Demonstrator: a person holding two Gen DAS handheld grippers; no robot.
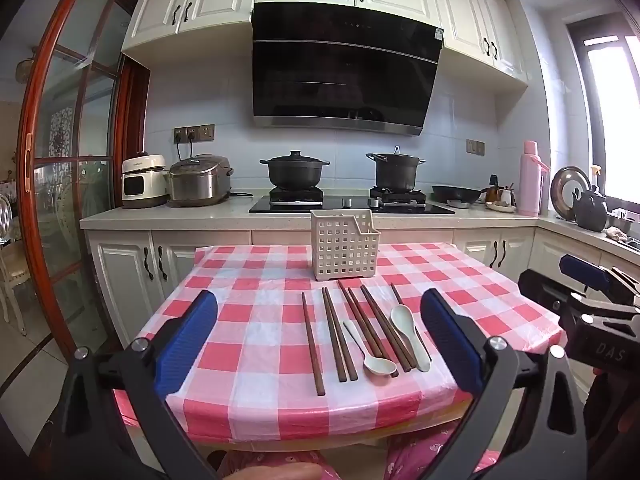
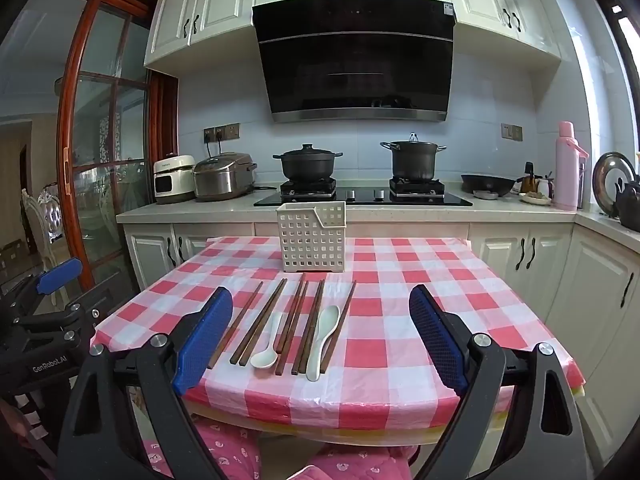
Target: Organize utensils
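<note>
Trouble from here most likely comes from how closely the utensils lie: dark wooden chopsticks (image 1: pixel 348 332) fan out in loose pairs on the checked tablecloth (image 1: pixel 256 320), and two pale spoons sit among them, touching or overlapping the sticks. A pinch aimed at one stick could catch its neighbour, or nudge the nearer spoon (image 1: pixel 370 350) and roll the rest out of line. The other spoon (image 1: pixel 408 336) lies across a chopstick, so lifting either one probably disturbs the other. Thin round sticks may also slip or pivot between flat pads if gripped off-centre. The slick plastic cloth could let things slide toward the table edge.

Both tools hang above the near edge of the table, short of the utensils. The left gripper (image 1: pixel 320 344) stands fully spread with nothing between its blue pads; the row of sticks lies just ahead of it, toward its right finger. The right gripper (image 2: pixel 320 332) is likewise wide apart and empty, with the utensils ahead toward its left finger. The white perforated basket (image 1: pixel 344 246) stands upright just beyond the far ends of the chopsticks.
</note>
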